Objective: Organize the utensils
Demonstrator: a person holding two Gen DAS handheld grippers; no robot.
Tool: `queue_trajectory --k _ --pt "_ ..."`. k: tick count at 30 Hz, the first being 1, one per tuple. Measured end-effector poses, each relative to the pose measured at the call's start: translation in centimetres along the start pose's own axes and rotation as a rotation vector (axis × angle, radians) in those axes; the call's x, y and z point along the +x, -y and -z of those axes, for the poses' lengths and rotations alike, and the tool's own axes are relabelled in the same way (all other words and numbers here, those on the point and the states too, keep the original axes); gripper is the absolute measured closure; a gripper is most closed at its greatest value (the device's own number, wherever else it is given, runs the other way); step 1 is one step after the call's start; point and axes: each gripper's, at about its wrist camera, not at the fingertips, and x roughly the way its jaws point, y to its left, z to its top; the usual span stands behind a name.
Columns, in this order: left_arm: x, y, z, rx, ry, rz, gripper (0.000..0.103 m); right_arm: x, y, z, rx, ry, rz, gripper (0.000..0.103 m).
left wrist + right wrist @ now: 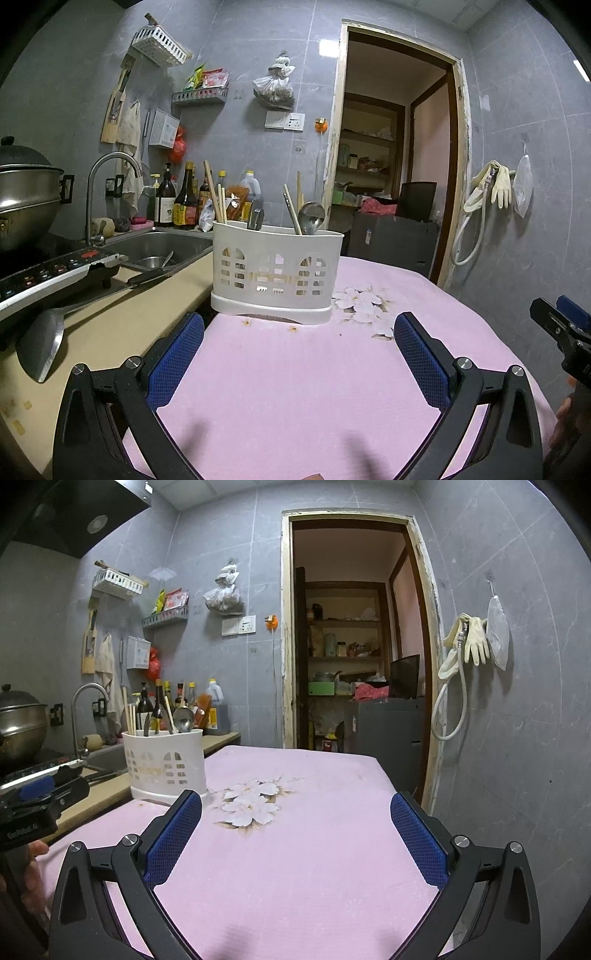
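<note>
Both grippers hang spread and empty: left gripper (299,328), right gripper (295,808). Chopsticks (220,206) and spoon (311,218) already stand in the white holder (275,273) on the pink cloth (295,387), which shows no loose utensils; sorting looks finished.

Left gripper (299,325), right gripper (296,805): jaws wide apart, empty.

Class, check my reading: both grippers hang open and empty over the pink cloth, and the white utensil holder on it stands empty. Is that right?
One thing is wrong: the white utensil holder is not empty. The left wrist view shows chopsticks and a metal spoon standing in it. The rest holds: the left gripper and right gripper are open and empty over the pink cloth.
</note>
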Motion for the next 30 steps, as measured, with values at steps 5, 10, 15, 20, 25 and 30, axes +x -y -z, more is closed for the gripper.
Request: queue_trajectory --k 5,10,15,20,25,30 --pt "0.0 -0.07 0.0 0.003 0.002 0.002 0.002 -0.03 -0.04 -0.06 0.003 0.002 0.002 0.0" --pt "-0.03 -0.09 -0.07 0.007 0.0 0.002 0.002 -0.11 -0.1 -0.06 0.003 0.005 0.0 0.0" --pt "0.0 -0.13 -0.09 0.009 -0.002 0.003 0.002 -0.13 -0.12 -0.08 0.003 0.008 0.003 0.0" --pt "-0.1 -0.13 -0.3 0.016 -0.003 0.004 0.002 -0.27 -0.11 -0.11 0.005 0.011 0.008 0.0" --pt "-0.09 -0.18 -0.32 0.015 -0.002 0.006 0.002 -0.32 -0.1 -0.11 0.005 0.011 0.007 0.0" --pt "-0.05 -0.18 -0.27 0.014 -0.004 0.007 0.002 -0.32 -0.08 -0.1 0.006 0.013 0.008 0.0"
